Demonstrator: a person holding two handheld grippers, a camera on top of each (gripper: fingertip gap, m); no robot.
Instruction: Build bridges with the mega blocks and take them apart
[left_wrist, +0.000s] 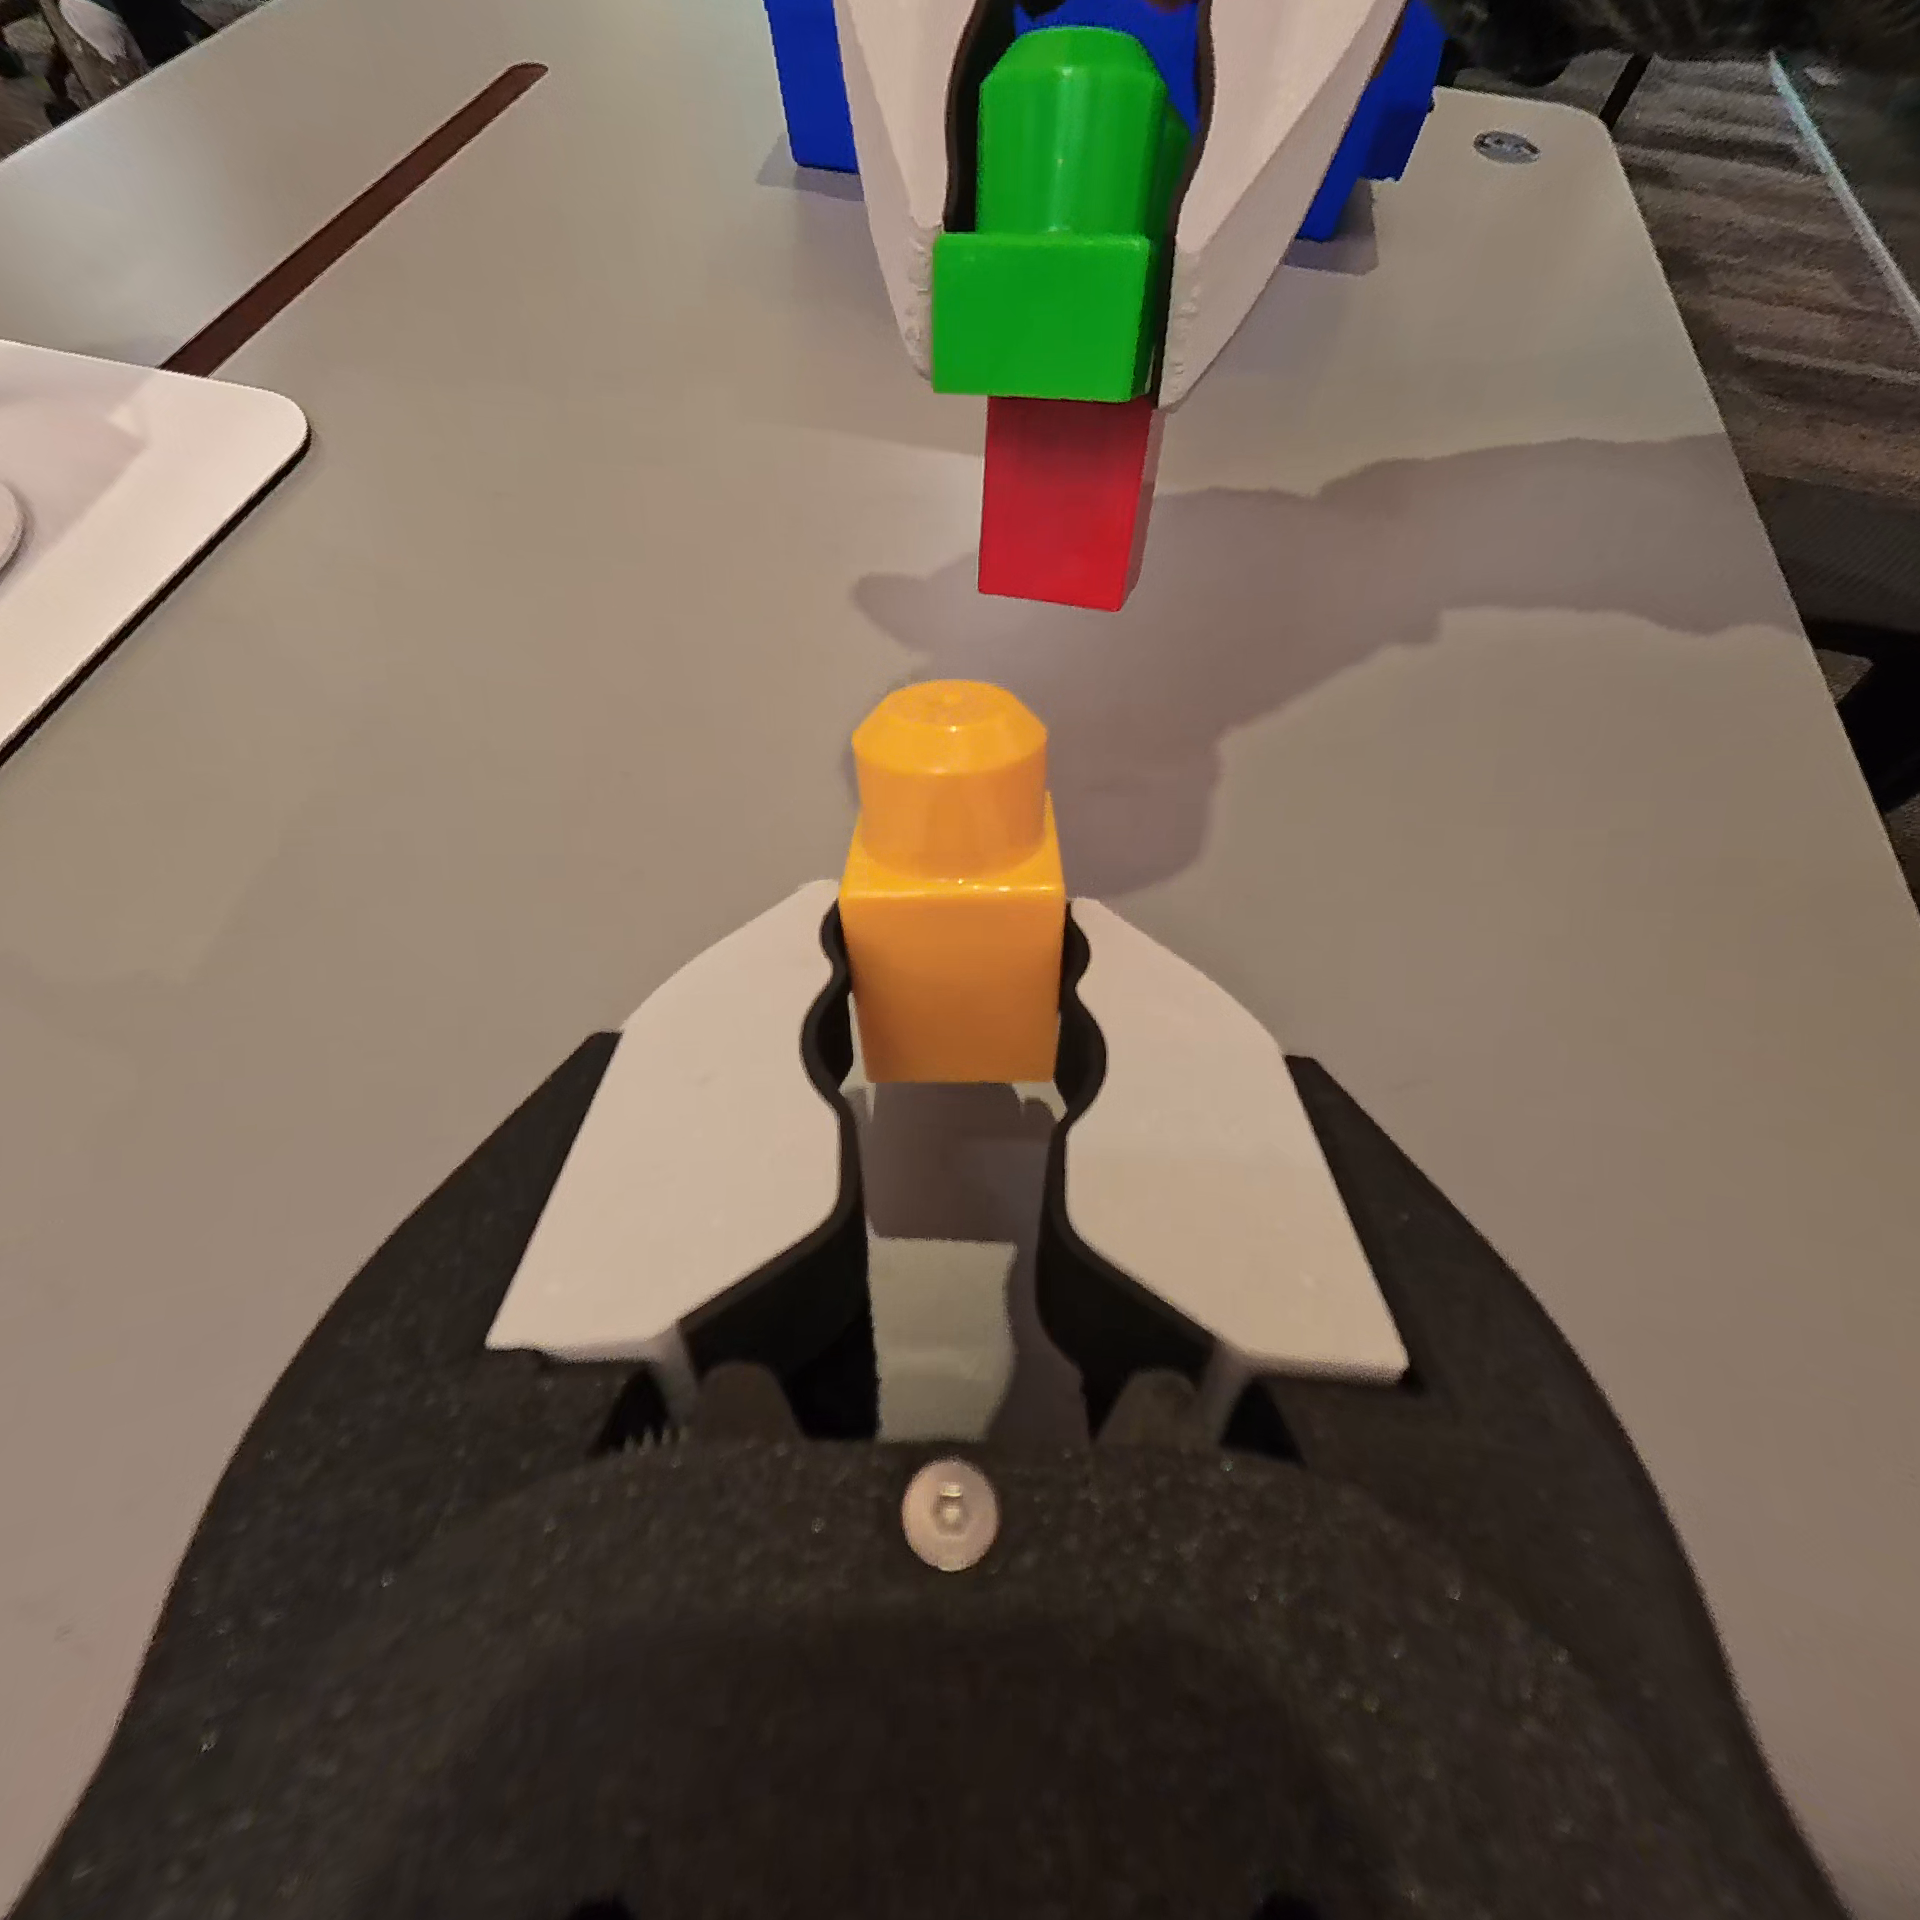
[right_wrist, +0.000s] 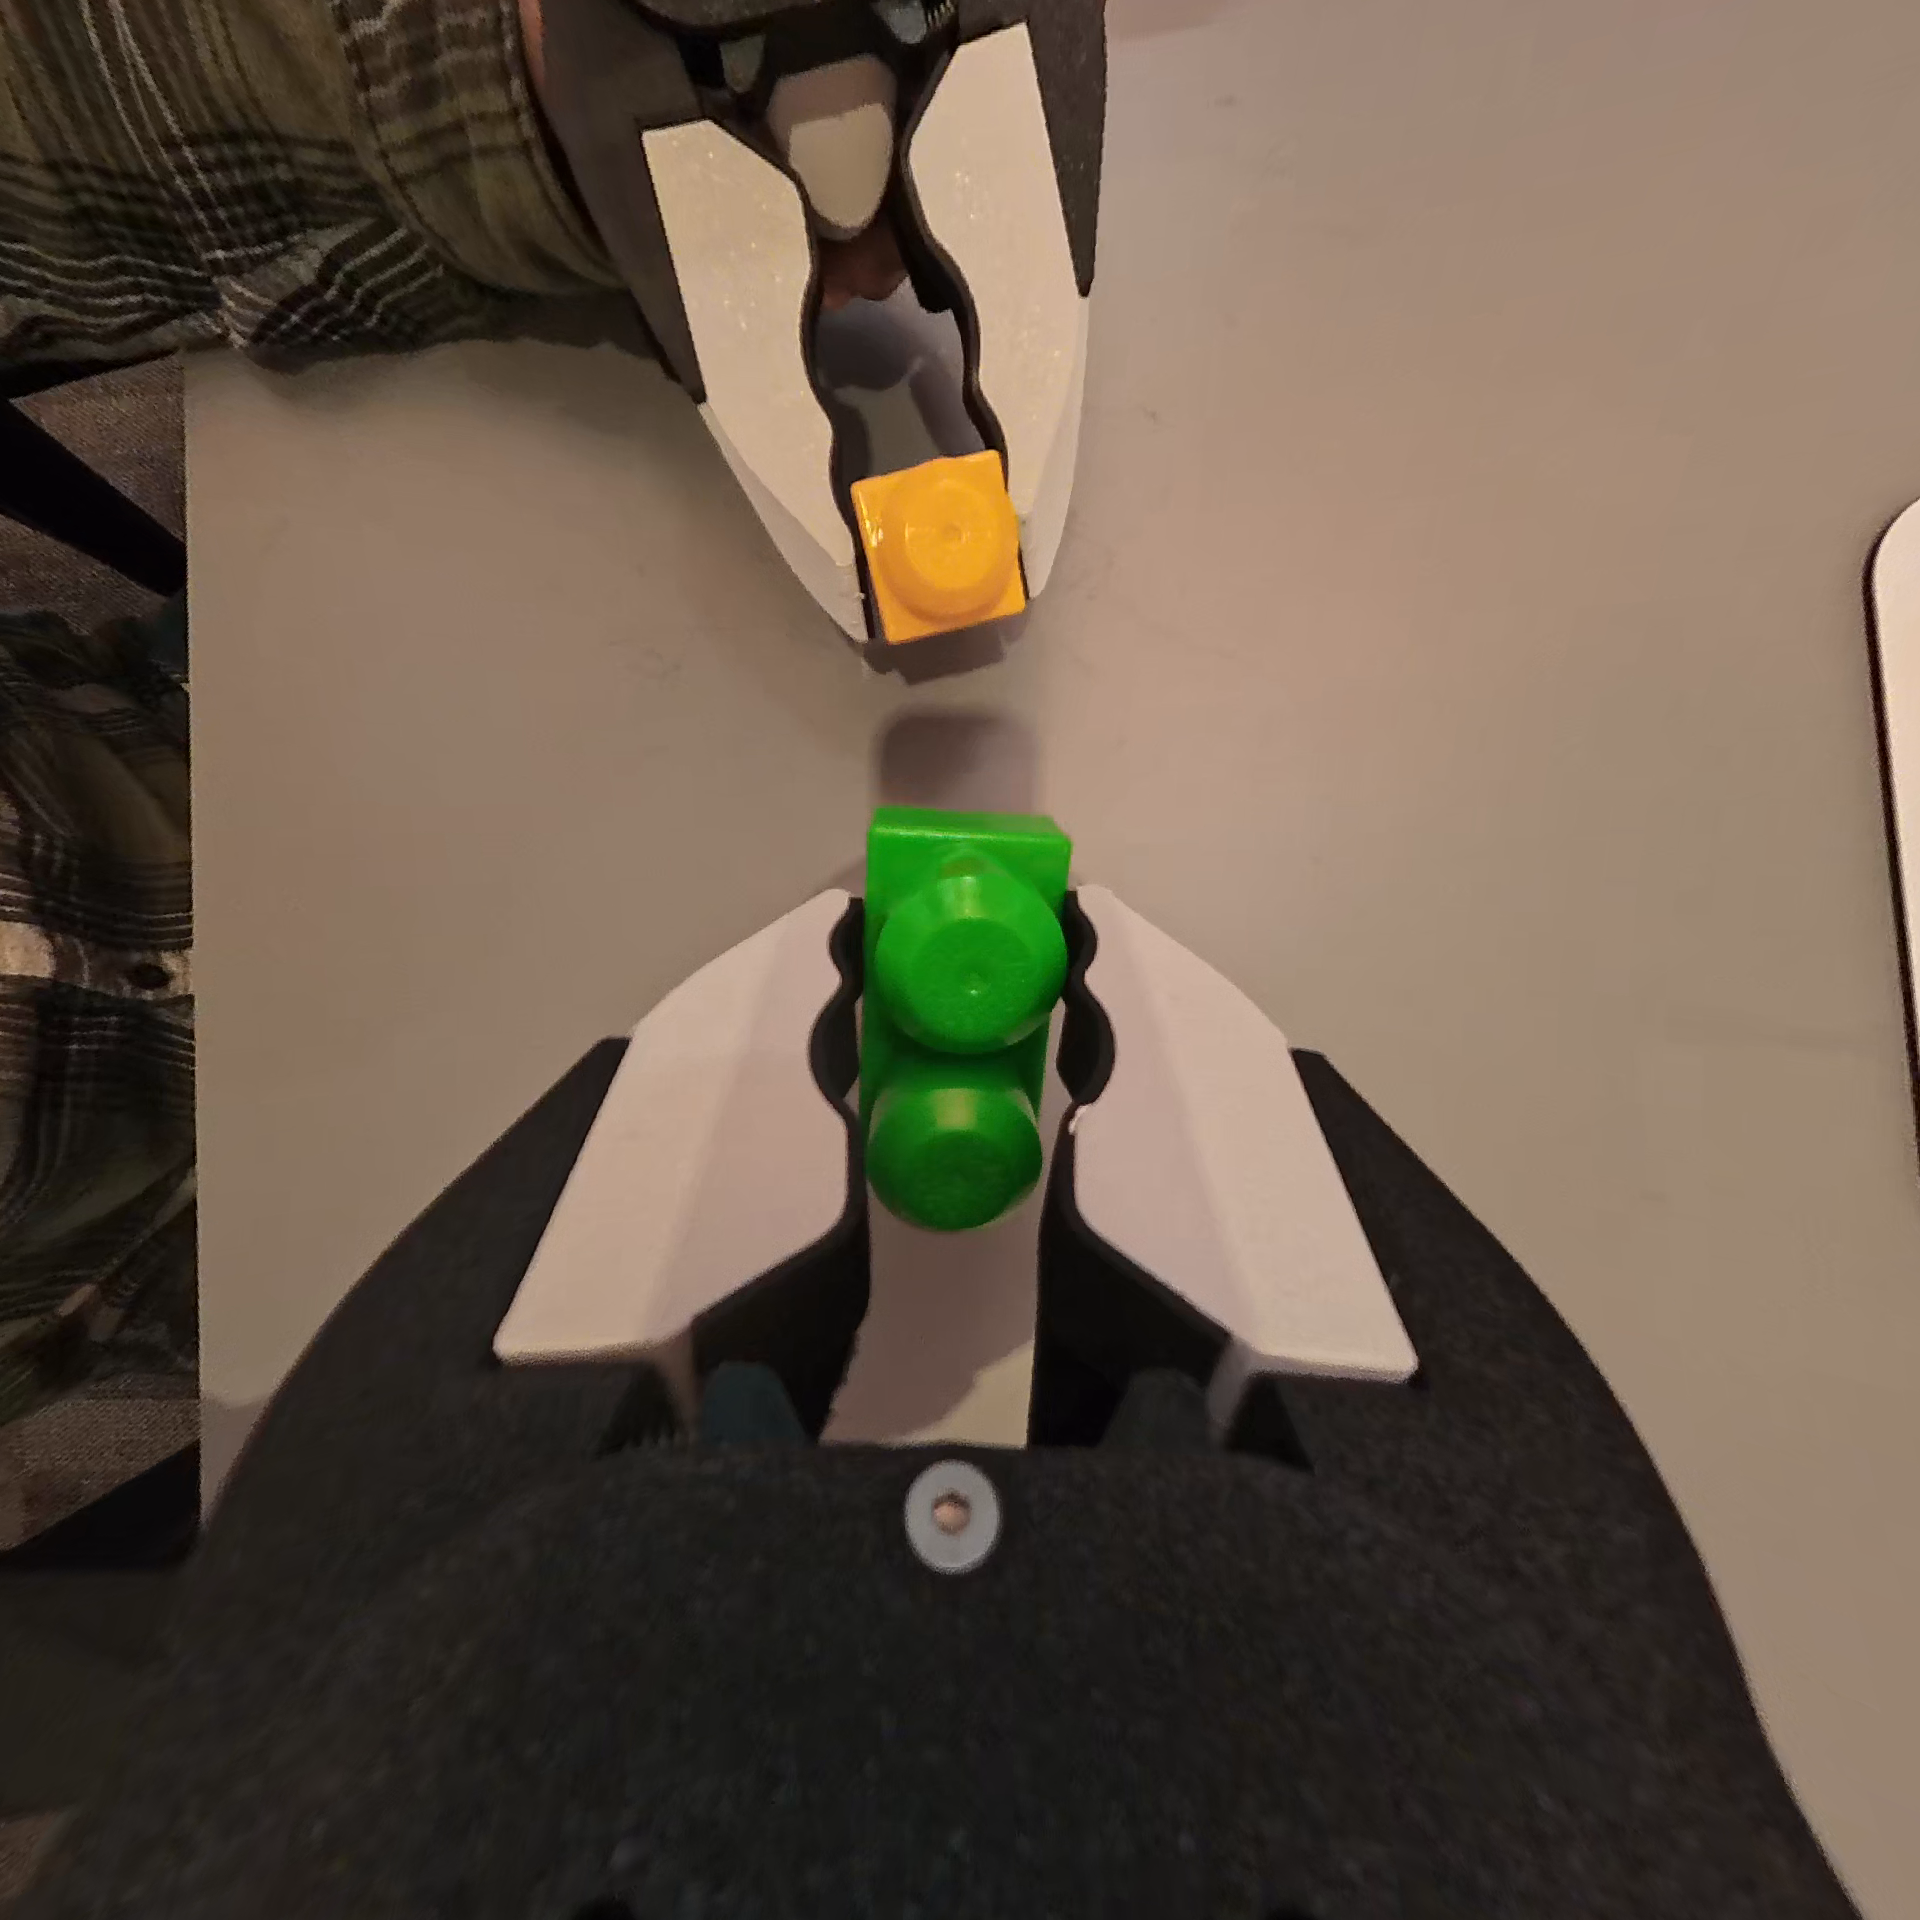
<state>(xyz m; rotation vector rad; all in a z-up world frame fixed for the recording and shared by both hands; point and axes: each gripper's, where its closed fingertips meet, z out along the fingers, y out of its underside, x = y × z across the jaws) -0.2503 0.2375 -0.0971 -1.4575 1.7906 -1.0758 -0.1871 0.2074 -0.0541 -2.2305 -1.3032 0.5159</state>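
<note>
My left gripper (left_wrist: 954, 925) is shut on an orange one-stud block (left_wrist: 951, 935), held upright above the grey table. It also shows from above in the right wrist view (right_wrist: 940, 556), held in the left gripper (right_wrist: 935, 592). My right gripper (right_wrist: 966, 914) is shut on a green two-stud block (right_wrist: 961, 997). In the left wrist view the right gripper (left_wrist: 1044, 364) hangs above and beyond the orange block, holding the green block (left_wrist: 1039, 312) with a red block (left_wrist: 1065, 499) stuck under its near end. The red block is hidden in the right wrist view.
A white tray (left_wrist: 125, 488) lies at the left of the grey table (left_wrist: 520, 779); its edge shows in the right wrist view (right_wrist: 1896, 727). A dark slot (left_wrist: 353, 218) runs along the far left. A person's plaid sleeve (right_wrist: 208, 177) is at the table's edge.
</note>
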